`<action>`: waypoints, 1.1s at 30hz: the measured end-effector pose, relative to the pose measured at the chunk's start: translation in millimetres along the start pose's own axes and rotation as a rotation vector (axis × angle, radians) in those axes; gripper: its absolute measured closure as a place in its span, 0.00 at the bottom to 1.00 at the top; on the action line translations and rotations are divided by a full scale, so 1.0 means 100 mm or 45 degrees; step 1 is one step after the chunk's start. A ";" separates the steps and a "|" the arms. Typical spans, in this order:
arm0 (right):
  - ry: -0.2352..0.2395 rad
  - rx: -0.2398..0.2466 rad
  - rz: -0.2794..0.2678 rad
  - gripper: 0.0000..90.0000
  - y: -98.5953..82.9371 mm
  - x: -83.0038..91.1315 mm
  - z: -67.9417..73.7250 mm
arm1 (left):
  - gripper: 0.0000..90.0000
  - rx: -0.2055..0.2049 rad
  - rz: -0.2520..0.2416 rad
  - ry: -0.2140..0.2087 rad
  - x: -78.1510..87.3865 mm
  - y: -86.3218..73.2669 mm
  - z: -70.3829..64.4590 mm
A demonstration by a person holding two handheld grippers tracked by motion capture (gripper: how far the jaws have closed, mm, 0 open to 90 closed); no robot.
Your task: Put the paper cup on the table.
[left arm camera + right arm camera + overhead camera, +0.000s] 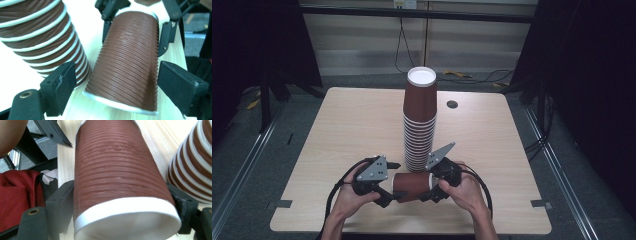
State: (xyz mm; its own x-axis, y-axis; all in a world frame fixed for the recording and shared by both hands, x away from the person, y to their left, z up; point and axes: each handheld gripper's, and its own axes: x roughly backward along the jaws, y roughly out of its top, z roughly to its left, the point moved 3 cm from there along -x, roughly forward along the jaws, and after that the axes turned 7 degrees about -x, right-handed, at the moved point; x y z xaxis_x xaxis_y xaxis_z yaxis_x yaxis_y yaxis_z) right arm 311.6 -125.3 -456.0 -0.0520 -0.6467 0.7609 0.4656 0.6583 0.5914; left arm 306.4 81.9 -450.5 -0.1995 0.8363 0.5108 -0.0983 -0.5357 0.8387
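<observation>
A single brown ribbed paper cup lies on its side near the table's front edge. My right gripper is shut on its white-rimmed wide end, both pads pressed to the cup in the right gripper view. My left gripper is open around the narrow base end. In the left gripper view its jaws flank the cup, with a gap at the left pad. A tall upside-down stack of the same cups stands just behind.
The light wooden table has a small dark round hole at the back right. The stack stands close beside the lying cup, also near my right jaw. Dark frames and cables surround the table.
</observation>
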 end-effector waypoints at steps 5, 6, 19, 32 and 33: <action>-0.033 -0.044 -0.043 0.23 -0.07 0.04 -0.02 | 0.17 0.036 -0.048 0.053 0.06 -0.03 0.00; -0.037 -0.048 -0.064 0.23 -0.09 0.05 -0.02 | 0.17 0.048 -0.075 0.046 0.07 -0.05 0.01; -0.065 -0.074 -0.189 0.23 -0.15 0.08 -0.04 | 0.17 0.132 -0.126 0.054 0.09 -0.16 -0.02; -0.062 -0.092 -0.325 0.23 -0.31 0.11 -0.10 | 0.18 0.167 -0.177 0.100 0.10 -0.20 -0.09; -0.062 -0.096 -0.335 0.23 -0.32 0.11 -0.10 | 0.18 0.176 -0.192 0.109 0.10 -0.22 -0.11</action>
State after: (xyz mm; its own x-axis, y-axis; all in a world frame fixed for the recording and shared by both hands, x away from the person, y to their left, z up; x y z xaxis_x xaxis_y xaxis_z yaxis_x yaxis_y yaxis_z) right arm 305.1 -157.2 -469.0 -0.2213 -0.7714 0.5967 0.4946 0.4385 0.7504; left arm 296.1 101.1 -465.8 -0.2752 0.8896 0.3646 0.0002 -0.3792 0.9253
